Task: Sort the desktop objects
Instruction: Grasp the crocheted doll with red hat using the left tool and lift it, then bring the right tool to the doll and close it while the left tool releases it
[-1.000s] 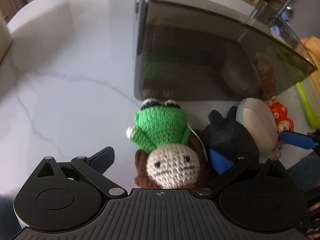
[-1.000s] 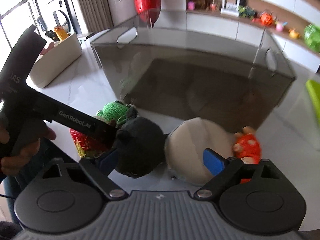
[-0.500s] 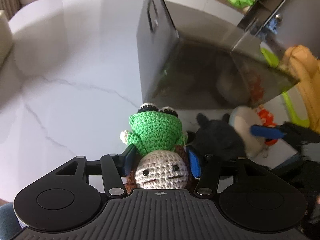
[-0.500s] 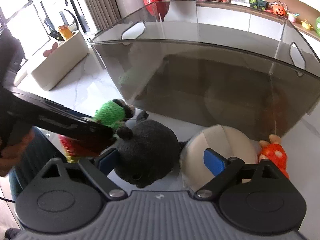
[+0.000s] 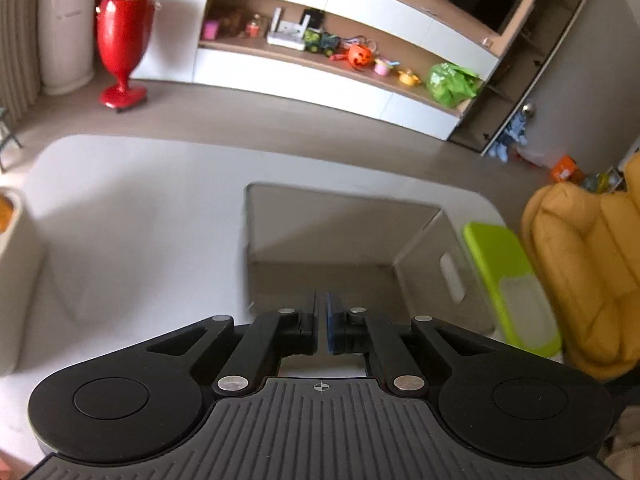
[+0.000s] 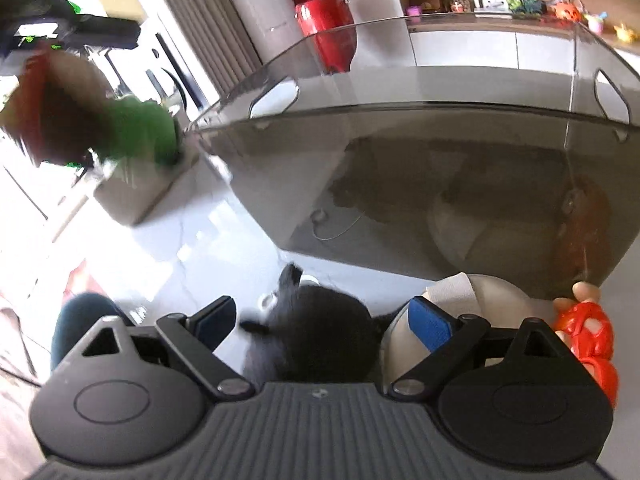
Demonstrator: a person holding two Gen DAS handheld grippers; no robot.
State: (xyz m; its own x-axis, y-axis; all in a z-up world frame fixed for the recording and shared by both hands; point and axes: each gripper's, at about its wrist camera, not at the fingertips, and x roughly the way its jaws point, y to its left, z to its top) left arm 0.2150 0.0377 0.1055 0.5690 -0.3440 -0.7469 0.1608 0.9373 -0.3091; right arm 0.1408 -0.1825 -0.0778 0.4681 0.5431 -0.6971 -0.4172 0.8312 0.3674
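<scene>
A smoky clear bin (image 5: pixel 344 236) stands on the white marble table (image 5: pixel 132 216); behind it, a toy shelf (image 5: pixel 320 50) and red vase (image 5: pixel 122 44). Left gripper (image 5: pixel 321 322) jaws are closed, pads meeting, above the bin. Right gripper (image 6: pixel 320 320) jaws gape around a black plush (image 6: pixel 320 336) before the bin.

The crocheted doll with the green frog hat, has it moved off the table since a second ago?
Yes. The crocheted doll has gone up: it lay on the table against the smoky bin, and now hangs blurred above the bin's rim.
</scene>
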